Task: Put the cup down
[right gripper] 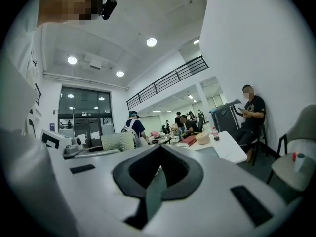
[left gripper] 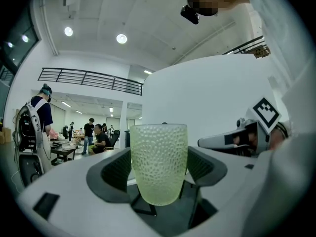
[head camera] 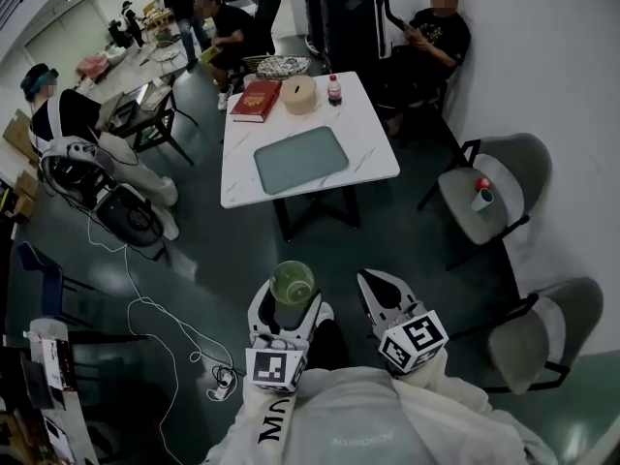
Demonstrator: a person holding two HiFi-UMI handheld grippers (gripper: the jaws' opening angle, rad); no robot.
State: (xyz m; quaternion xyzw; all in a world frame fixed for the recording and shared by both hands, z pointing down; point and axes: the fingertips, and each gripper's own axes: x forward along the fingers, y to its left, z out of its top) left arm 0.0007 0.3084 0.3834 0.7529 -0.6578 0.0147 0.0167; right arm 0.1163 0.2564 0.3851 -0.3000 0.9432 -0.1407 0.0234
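A pale green dimpled cup (head camera: 292,283) stands upright between the jaws of my left gripper (head camera: 288,304), which is shut on it; the left gripper view shows the cup (left gripper: 158,163) squeezed between the two dark pads. My right gripper (head camera: 381,292) hangs beside it, shut with nothing in it; in the right gripper view its jaws (right gripper: 159,158) meet. Both grippers are held close to my body, above the floor, well short of the white table (head camera: 378,141). The cup (right gripper: 117,141) also shows at the left of the right gripper view.
On the table lie a grey-green mat (head camera: 301,159), a red book (head camera: 257,99), a round tan box (head camera: 298,95) and a cola bottle (head camera: 334,90). Grey chairs (head camera: 494,188) stand at the right, one bearing a small cup (head camera: 482,200). People sit and stand beyond; cables (head camera: 145,303) trail on the floor.
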